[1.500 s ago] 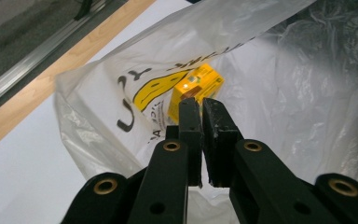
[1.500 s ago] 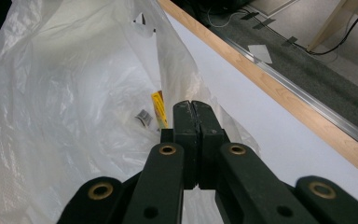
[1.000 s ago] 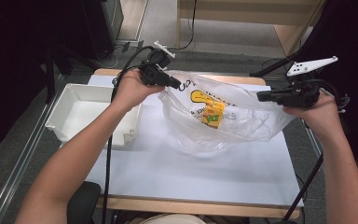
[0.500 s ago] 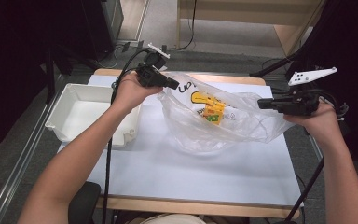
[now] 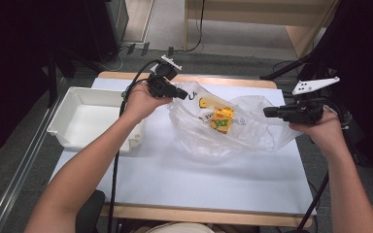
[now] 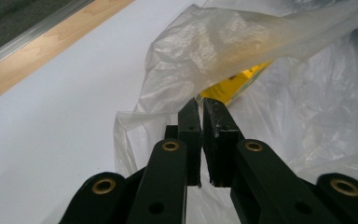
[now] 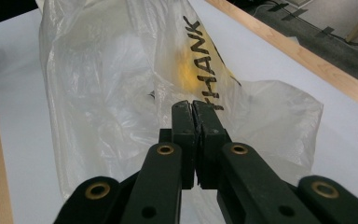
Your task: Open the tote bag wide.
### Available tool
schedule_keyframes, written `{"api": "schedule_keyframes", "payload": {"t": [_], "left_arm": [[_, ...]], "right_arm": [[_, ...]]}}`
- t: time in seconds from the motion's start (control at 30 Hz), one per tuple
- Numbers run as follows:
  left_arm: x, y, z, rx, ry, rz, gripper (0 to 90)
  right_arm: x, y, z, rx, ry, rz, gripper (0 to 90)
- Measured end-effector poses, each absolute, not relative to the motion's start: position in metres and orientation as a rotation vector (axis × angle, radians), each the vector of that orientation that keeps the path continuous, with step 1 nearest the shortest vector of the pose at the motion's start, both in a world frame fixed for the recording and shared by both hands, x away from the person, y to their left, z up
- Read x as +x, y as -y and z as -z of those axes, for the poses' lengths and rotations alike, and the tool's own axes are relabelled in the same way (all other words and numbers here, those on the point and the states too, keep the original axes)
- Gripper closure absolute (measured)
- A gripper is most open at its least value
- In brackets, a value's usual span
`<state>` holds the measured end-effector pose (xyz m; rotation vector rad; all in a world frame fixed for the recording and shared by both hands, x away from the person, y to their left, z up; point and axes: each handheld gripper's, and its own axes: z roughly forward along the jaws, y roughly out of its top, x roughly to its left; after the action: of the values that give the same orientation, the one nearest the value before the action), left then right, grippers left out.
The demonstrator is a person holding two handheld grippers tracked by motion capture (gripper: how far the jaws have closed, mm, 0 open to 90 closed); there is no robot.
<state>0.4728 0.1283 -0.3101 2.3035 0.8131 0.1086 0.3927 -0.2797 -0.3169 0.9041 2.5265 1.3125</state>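
A clear plastic bag [image 5: 233, 138] with black "THANK" lettering hangs stretched between my two grippers, and its bottom rests on the white table top. Inside it lies a yellow packet [image 5: 221, 119]. My left gripper [image 5: 183, 95] is shut on the bag's left edge. In the left gripper view its jaws [image 6: 200, 106] pinch a fold of the bag [image 6: 261, 60], with the yellow packet [image 6: 235, 84] just beyond. My right gripper [image 5: 267, 112] is shut on the bag's right edge. The right gripper view shows its closed jaws [image 7: 192, 106] clamping the film of the bag [image 7: 112, 79].
A white empty tray [image 5: 68, 133] stands at the table's left side, next to my left forearm. Bare white table top [image 5: 199, 184] lies in front of the bag. Wooden table edges run at the far and near sides.
Both hands have come down a little with the bag held between them. The bag has sunk and now sags wider onto the table, and the yellow packet sits lower.
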Motion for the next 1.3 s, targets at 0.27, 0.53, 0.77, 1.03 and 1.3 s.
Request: {"api": "schedule_keyframes", "payload": {"t": [0.27,0.53,0.77,1.03,1.3], "left_arm": [[0.483,-0.13,0.32,2.28,-0.874,-0.15,86.5],[0.494,-0.13,0.327,2.255,-0.911,-0.179,86.4],[0.503,-0.134,0.325,2.238,-0.948,-0.195,86.5],[0.503,-0.136,0.326,2.224,-0.95,-0.167,86.5],[0.501,-0.131,0.328,2.243,-0.929,-0.169,85.8]], "right_arm": [[0.397,0.277,0.336,0.92,-2.56,-1.294,89.4],[0.402,0.267,0.349,0.917,-2.605,-1.297,89.2],[0.397,0.268,0.345,0.893,-2.584,-1.345,89.3],[0.395,0.265,0.354,0.9,-2.643,-1.234,90.0],[0.411,0.253,0.367,0.974,-2.625,-1.132,90.0]]}}
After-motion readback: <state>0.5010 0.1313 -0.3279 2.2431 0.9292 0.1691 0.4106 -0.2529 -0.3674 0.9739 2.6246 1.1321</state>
